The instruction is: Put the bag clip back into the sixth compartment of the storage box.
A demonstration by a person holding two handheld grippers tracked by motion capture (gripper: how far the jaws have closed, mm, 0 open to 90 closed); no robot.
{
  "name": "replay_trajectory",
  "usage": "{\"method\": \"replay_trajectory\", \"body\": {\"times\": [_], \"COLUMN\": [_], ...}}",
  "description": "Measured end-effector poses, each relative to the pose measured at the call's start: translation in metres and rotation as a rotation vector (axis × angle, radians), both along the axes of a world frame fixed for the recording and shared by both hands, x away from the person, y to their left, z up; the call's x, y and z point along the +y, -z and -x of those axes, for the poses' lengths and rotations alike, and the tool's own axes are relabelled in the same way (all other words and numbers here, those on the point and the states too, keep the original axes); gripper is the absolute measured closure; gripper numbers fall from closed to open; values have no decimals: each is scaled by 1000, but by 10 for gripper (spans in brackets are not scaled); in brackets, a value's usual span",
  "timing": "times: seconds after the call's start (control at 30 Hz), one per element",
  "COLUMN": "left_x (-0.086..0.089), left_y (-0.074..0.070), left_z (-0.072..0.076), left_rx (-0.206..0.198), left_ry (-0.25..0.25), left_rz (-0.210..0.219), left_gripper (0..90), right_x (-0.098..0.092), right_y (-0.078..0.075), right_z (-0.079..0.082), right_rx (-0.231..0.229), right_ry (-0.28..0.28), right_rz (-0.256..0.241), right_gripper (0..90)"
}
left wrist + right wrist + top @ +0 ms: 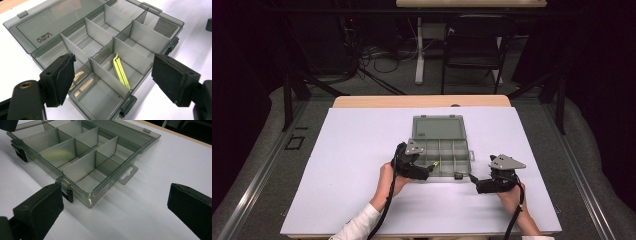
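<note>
I am holding the left tool (112, 80) spread wide over the organizer box's (441, 152) near row, where the yellow-green clip (121, 72) is lying in a middle compartment. The right tool (112, 207), also spread, is hovering off the box's near right corner on the white bench (362, 150). I am risking a jaw catching a thin divider (108, 78), tipping the light box, or swinging the open lid (438, 127) beyond.

Left gripper (428, 170) spread wide, fingers (60, 77) gaping; right gripper (476, 181) likewise agape, both hands low, angled inward.

Yellow-green item (120, 72) unidentifiable; organizer box (82, 160) cropped at top edge, right gripper view.
</note>
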State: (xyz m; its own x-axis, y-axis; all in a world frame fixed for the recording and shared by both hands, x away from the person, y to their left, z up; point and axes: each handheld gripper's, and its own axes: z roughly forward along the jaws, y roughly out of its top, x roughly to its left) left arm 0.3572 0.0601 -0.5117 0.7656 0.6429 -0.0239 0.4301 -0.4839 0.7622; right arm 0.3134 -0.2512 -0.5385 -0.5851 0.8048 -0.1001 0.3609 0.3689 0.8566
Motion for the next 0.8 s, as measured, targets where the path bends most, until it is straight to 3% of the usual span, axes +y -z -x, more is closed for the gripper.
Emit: {"method": "replay_trajectory", "body": {"times": [0.37, 0.8], "left_x": [6, 3], "left_y": [-2, 1], "left_z": [-1, 0], "left_rx": [5, 22], "left_ry": [8, 4], "left_rz": [19, -2], "left_gripper": [148, 3], "right_x": [2, 2], "right_y": [0, 1], "right_z": [1, 0], "right_rx": [2, -1], "right_ry": [-1, -6], "right_rz": [7, 8], "right_gripper": [0, 0]}}
